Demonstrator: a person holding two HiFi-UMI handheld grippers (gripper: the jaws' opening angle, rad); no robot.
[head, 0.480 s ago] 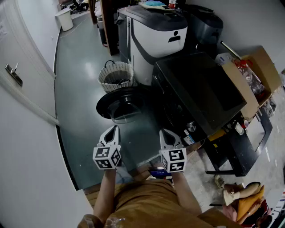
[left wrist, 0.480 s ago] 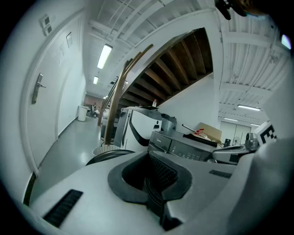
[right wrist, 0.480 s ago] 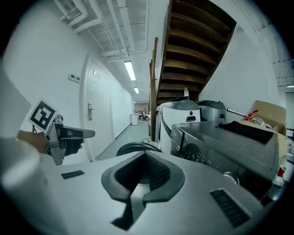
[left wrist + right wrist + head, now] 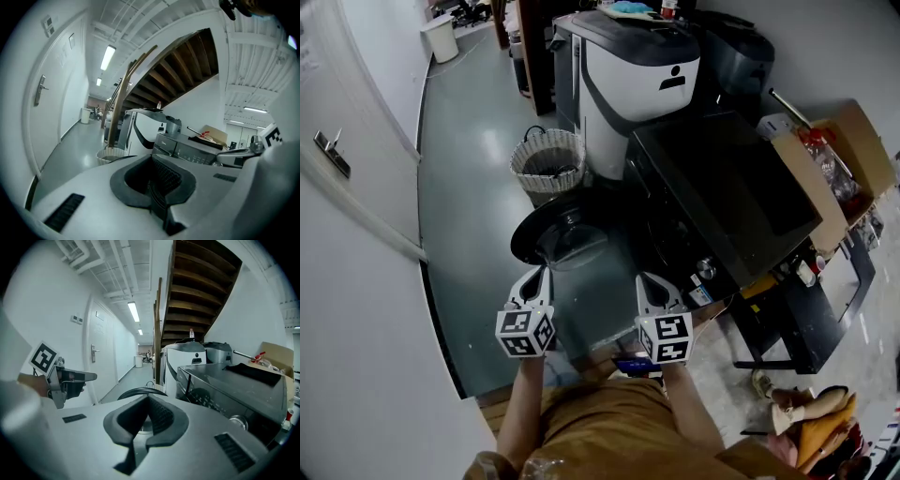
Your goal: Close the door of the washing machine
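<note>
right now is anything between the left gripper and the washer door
Nothing visible: only bare floor lies between the left gripper and the open door. The basket stands beyond the door.

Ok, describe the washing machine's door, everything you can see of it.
The door is round, with a wide black rim and a clear, glossy, bulging window in the middle. It stands wide open, swung out from the front of the dark washing machine over the grey floor, near the woven basket. Nothing touches it: the left gripper and the right gripper, both shut and empty, are short of its rim.
</note>
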